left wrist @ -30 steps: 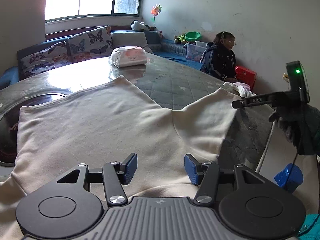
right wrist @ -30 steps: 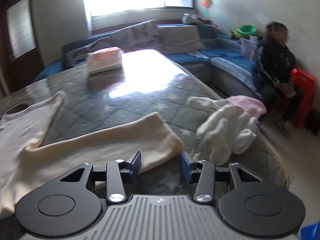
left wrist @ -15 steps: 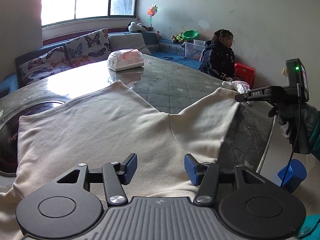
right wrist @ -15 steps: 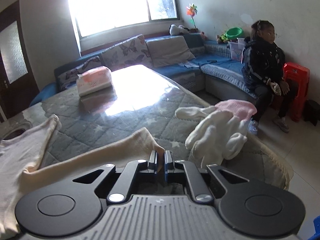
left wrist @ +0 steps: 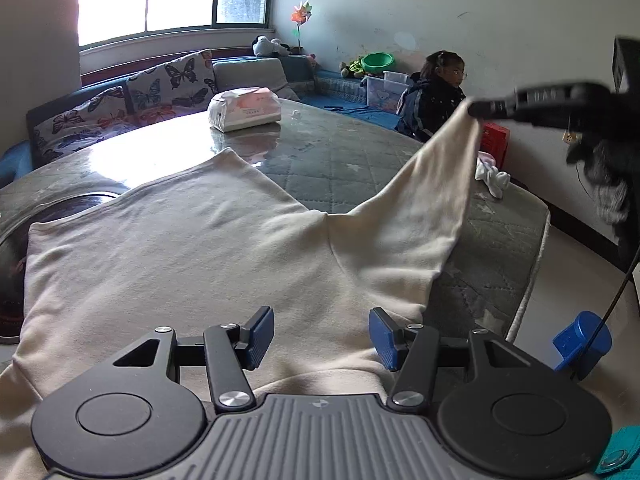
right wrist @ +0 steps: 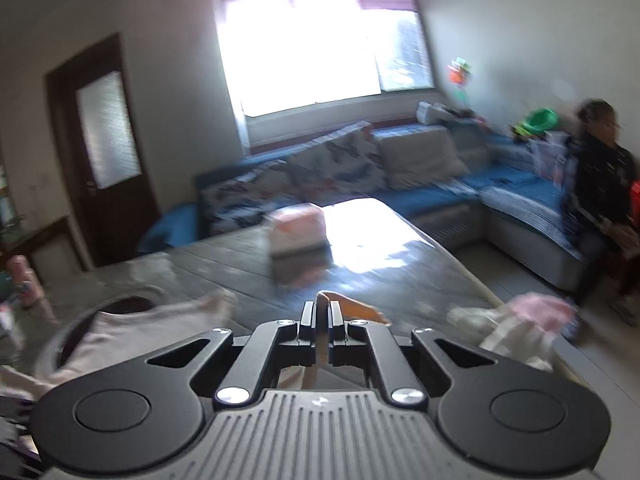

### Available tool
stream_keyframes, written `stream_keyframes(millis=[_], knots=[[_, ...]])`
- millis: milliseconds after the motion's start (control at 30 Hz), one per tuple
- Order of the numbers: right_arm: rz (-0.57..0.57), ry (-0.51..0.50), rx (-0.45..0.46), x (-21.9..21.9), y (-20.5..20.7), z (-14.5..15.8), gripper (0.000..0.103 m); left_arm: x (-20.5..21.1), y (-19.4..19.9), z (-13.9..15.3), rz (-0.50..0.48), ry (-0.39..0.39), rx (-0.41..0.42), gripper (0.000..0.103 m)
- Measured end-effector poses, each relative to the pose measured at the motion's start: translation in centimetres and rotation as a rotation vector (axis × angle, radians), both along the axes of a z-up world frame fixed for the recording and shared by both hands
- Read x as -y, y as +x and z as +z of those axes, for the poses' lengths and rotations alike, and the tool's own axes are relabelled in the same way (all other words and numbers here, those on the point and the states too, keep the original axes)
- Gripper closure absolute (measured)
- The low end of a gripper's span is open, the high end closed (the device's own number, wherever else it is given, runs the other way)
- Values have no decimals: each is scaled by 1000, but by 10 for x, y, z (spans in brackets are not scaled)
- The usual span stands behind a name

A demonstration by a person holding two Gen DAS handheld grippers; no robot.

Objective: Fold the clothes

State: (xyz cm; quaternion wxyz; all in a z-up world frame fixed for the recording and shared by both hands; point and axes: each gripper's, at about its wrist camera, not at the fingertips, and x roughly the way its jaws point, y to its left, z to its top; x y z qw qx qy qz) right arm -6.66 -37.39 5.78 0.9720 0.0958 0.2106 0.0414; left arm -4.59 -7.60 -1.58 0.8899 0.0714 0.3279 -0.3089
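1. Left wrist view: the cream shirt (left wrist: pixel 192 240) lies spread on the quilted table (left wrist: pixel 340 160), its right sleeve (left wrist: pixel 432 184) lifted off the cloth.
2. The right gripper (left wrist: pixel 478 109) is clamped shut on the sleeve cuff; the left gripper (left wrist: pixel 322 332) hovers half open over the near hem, holding nothing.
3. To fold well, carry the cuff leftward across the body, keeping the sleeve taut, and lay it flat.
4. The table's right edge is close; small white clothes (left wrist: pixel 492 176) lie there. The tissue pack (left wrist: pixel 244 109) sits far off, leaving room.
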Motion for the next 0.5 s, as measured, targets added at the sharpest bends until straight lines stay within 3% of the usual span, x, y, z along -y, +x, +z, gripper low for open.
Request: stream_keyframes(millis=[267,500], knots=[[289,-35,48,-85,12,42,99,-43,-2,11,98,-49,22,43],[519,-90,2,-175,35,36,99,-106,-9,19,243,-97,60,40]])
